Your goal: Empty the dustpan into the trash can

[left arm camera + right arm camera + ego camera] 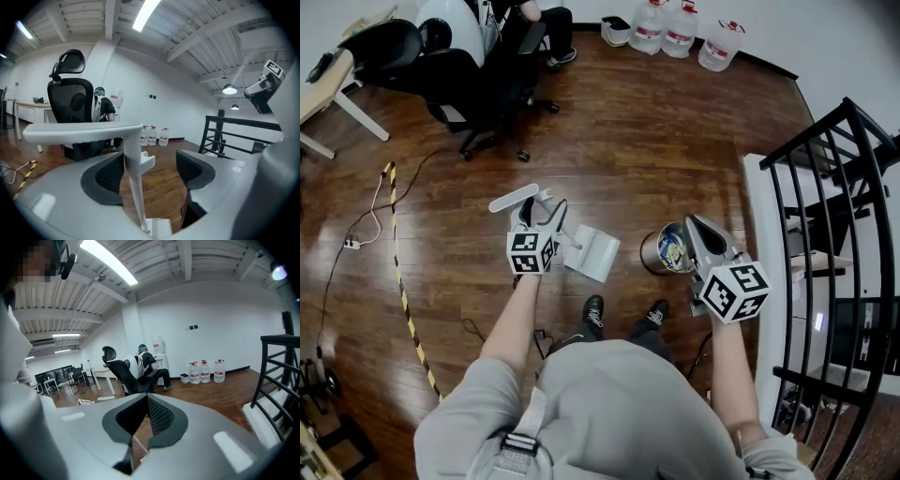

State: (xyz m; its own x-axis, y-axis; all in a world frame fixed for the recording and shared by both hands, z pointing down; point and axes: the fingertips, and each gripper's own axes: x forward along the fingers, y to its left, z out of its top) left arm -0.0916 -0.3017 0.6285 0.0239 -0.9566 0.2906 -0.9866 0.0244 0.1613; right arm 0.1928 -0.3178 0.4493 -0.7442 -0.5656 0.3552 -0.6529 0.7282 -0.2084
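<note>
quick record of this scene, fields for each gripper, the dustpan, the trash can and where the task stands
left gripper: jaws wide apart; upright handle of the white plastic long-handled dustpan stands between them, nearer the left jaw, not clamped
right gripper: jaws together, nothing held
dustpan: pan down by the dark wooden floor, just left of the can
small round metal trash can: upright, colourful contents inside
task stage: dustpan is beside the can, not tipped over it

Dustpan [594, 252] just L of trash can [651, 253]
</note>
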